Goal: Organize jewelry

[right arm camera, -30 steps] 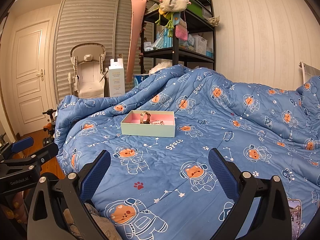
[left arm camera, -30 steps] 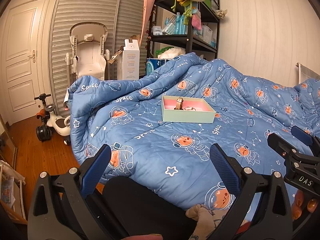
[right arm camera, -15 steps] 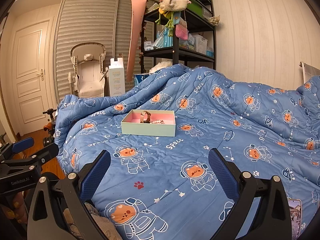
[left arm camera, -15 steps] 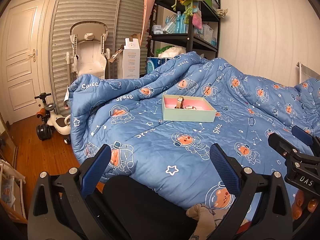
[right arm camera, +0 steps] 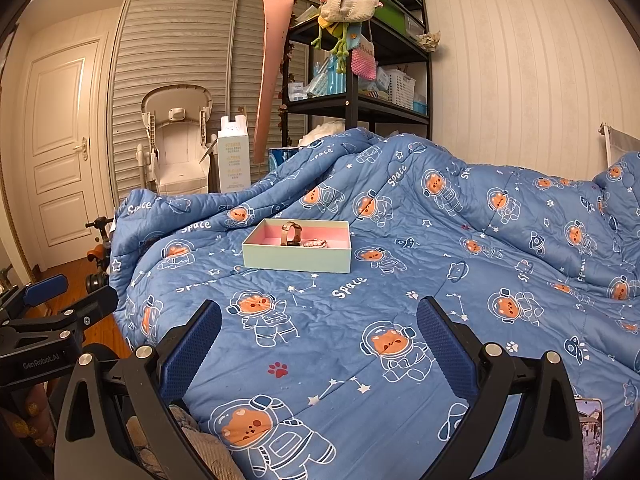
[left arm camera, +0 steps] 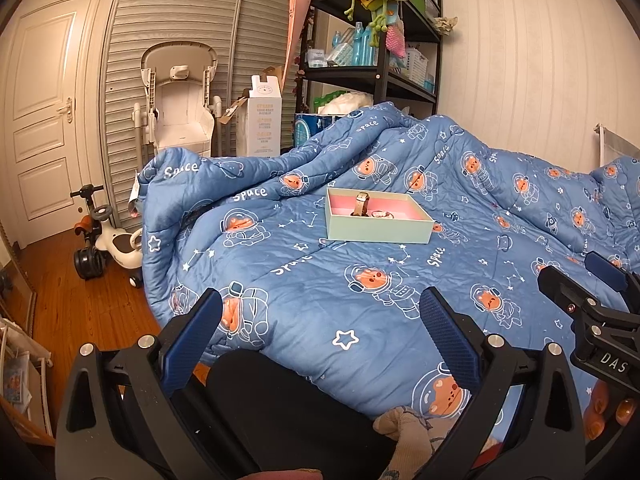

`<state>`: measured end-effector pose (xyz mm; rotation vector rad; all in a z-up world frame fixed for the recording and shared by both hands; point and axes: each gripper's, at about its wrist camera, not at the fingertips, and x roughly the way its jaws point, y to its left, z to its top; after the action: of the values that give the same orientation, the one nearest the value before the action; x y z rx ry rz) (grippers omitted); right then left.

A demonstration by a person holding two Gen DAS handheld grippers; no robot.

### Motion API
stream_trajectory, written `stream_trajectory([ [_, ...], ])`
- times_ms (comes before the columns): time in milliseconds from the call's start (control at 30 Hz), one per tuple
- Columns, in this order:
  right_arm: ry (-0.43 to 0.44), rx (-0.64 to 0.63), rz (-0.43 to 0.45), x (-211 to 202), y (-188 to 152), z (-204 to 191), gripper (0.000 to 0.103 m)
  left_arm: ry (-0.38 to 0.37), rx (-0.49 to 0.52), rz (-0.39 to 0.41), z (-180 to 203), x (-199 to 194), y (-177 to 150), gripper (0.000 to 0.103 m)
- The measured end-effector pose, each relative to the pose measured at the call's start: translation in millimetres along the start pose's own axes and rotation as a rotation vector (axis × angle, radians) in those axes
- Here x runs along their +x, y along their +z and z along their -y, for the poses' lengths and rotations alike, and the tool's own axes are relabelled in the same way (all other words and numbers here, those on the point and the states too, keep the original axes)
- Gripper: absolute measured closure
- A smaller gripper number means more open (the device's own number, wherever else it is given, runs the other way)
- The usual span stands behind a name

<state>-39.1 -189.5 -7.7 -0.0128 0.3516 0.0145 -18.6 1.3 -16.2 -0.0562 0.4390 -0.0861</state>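
Right now your left gripper (left arm camera: pixel 320 332) stands wide open at the bottom of its frame, holding nothing, and your right gripper (right arm camera: pixel 320 336) is just as wide and empty. Both hang low over the blue quilt (left arm camera: pixel 360 288). Near the middle of each frame the pale green box (right arm camera: pixel 297 249) with a pink lining sits on that quilt, well apart from both tools. Inside it a watch (right arm camera: pixel 291 233) stands on edge, and a small bracelet (right arm camera: pixel 315 243) lies just beside it, to its right
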Motion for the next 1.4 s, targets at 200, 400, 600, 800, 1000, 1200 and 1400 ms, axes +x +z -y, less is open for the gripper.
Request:
stream_trajectory([
  [200, -0.001, 0.000, -0.001, -0.4, 0.0, -0.1, 0.007, 0.002, 0.000, -0.002, -0.5, 0.3, 0.7, 0.006],
  [400, 0.000, 0.000, -0.001, -0.1, 0.5, 0.0, 0.007, 0.001, 0.000, -0.002, -0.7, 0.3, 0.8, 0.006],
  [600, 0.000, 0.000, -0.001, -0.2, 0.6, -0.1, 0.007, 0.001, 0.001, -0.003, -0.9, 0.4, 1.1, 0.006],
  [800, 0.000, 0.000, -0.001, -0.2, 0.7, -0.2, 0.007, 0.001, 0.001, -0.003, -1.6, 0.0, 1.1, 0.006],
  [1000, 0.000, 0.000, -0.002, -0.2, 0.7, -0.2, 0.007, 0.003, 0.002, -0.002, -2.5, -0.1, 0.9, 0.006],
  [1200, 0.000, 0.000, -0.002, -0.2, 0.8, -0.3, 0.007, 0.011, 0.000, -0.003, -4.3, -3.1, -2.2, 0.006],
  [1400, -0.001, 0.000, -0.002, -0.3, 0.9, -0.3, 0.007, 0.009, 0.001, -0.003, -4.1, -1.9, -1.1, 0.006],
])
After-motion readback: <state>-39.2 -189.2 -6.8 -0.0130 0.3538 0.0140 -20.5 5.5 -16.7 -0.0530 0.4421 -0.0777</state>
